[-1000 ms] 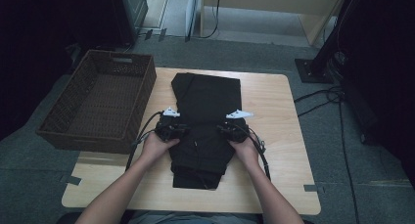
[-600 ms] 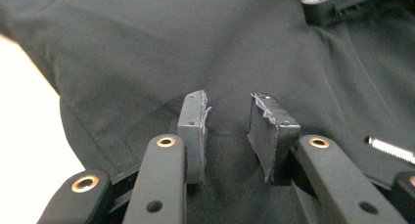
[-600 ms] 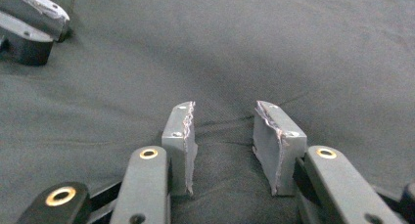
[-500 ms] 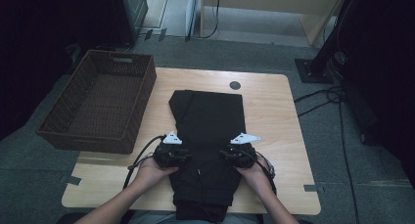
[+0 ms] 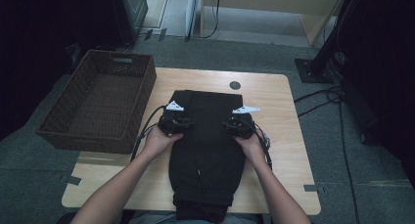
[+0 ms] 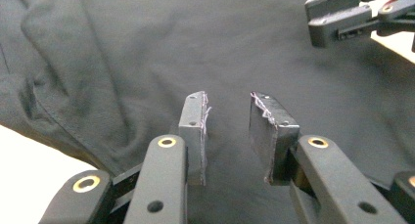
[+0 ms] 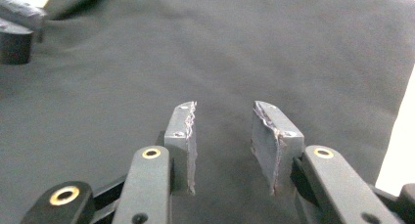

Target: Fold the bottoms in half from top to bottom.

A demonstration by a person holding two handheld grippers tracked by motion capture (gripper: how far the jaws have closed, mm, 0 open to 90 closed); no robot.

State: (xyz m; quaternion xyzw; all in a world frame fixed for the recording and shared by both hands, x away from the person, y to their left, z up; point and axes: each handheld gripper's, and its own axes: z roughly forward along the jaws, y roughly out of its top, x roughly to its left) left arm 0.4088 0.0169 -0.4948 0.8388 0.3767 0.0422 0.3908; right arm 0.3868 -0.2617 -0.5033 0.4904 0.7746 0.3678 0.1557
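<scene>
Wooden table (image 5: 274, 92), black garment (image 5: 208, 150) lengthened toward person since earlier, both grippers' jaws apart, nothing clamped

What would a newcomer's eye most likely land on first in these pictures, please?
Most likely the black folded fabric garment, which lies down the middle of the light wooden table with its near end over the front edge. The left gripper and right gripper sit over it with a gap between each pair of pads. A dark brown woven rectangular basket stands at the table's left edge.
</scene>
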